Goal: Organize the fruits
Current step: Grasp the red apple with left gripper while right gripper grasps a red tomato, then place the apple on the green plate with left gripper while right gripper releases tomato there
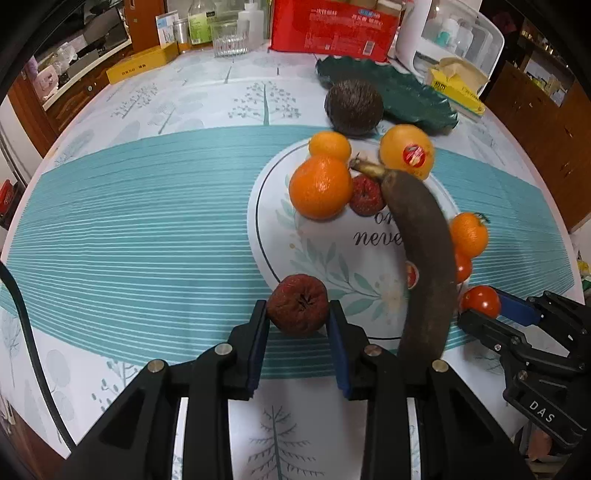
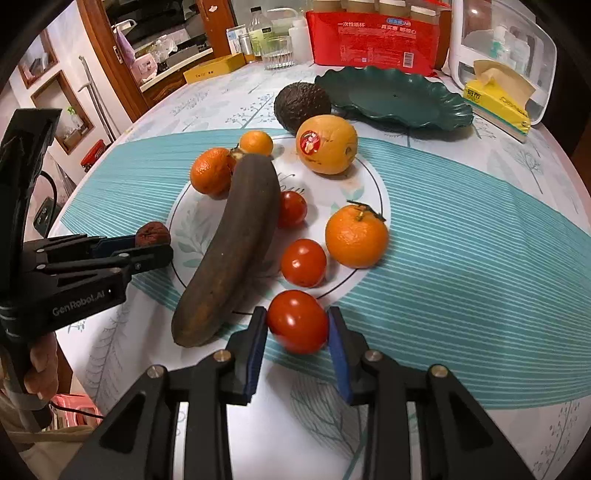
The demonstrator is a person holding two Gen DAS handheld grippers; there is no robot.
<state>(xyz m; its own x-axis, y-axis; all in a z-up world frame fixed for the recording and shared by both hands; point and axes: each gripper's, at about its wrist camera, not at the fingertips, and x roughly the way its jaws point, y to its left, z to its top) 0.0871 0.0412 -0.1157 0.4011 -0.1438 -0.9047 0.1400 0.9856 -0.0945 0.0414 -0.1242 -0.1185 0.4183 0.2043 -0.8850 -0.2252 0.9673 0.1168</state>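
Note:
My left gripper (image 1: 298, 317) is shut on a wrinkled dark red fruit (image 1: 297, 304), low over the tablecloth; it also shows in the right wrist view (image 2: 153, 234). My right gripper (image 2: 297, 325) is shut on a red tomato (image 2: 297, 321), seen too in the left wrist view (image 1: 480, 301). A brown overripe banana (image 2: 232, 247) lies beside it. Two more tomatoes (image 2: 303, 262), several oranges (image 2: 356, 236), a stickered orange (image 2: 327, 144) and an avocado (image 2: 301, 101) lie ahead. An empty dark green plate (image 2: 395, 98) sits at the back.
At the table's far edge stand a red package (image 2: 373, 35), a glass (image 2: 277, 55), bottles, a yellow box (image 2: 214, 68), a yellow tissue pack (image 2: 498, 98) and a white container (image 2: 502, 40). A wooden cabinet stands to the left.

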